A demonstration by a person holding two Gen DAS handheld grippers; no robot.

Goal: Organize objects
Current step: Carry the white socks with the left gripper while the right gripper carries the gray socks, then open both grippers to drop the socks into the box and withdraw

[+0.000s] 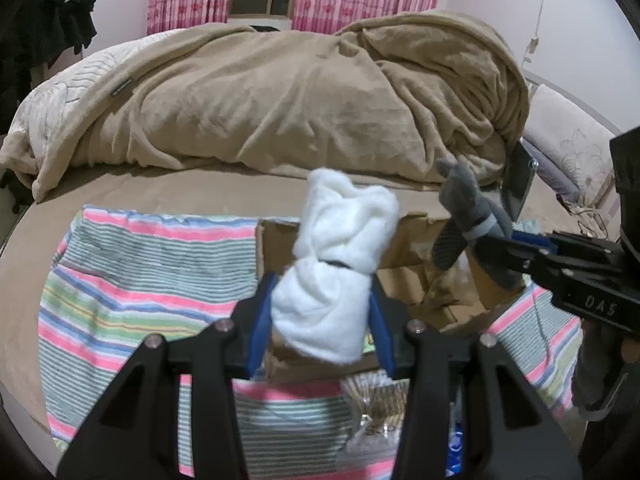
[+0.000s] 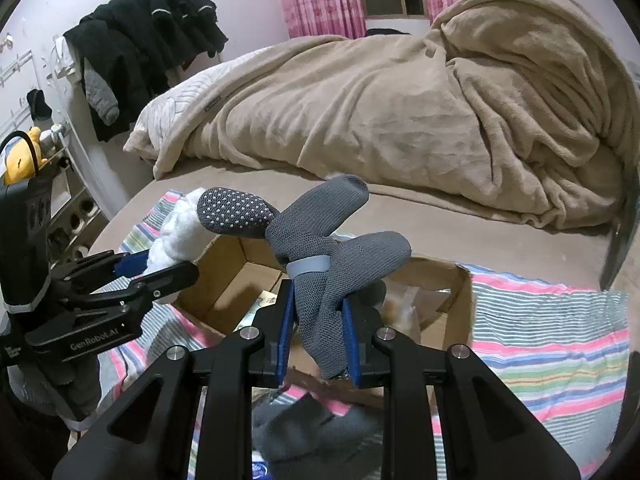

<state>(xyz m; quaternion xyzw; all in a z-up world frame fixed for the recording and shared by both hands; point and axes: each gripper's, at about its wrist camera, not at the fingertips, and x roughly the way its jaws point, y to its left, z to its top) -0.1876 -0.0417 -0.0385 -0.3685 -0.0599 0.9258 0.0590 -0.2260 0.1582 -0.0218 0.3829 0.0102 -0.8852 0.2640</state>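
My left gripper [image 1: 322, 312] is shut on a white fluffy sock bundle [image 1: 340, 248], held up over an open cardboard box [image 1: 404, 276]. To its right my right gripper [image 1: 476, 240] is shut on a grey sock bundle [image 1: 464, 216] tied with a pale band. In the right wrist view the right gripper [image 2: 318, 340] pinches the grey sock bundle [image 2: 316, 248], its dotted sole pointing up-left, above the cardboard box [image 2: 236, 276]. The left gripper [image 2: 160, 268] comes in from the left holding the white sock bundle [image 2: 180, 232]. Both bundles hang over the box opening.
The box rests on a striped cloth [image 1: 140, 272] spread over a bed. A heaped beige blanket [image 1: 300, 96] fills the far side. Dark clothes [image 2: 144, 36] hang on the left wall. Small packets [image 1: 376, 400] lie near the box's front. A grey garment [image 2: 304, 432] lies below the right gripper.
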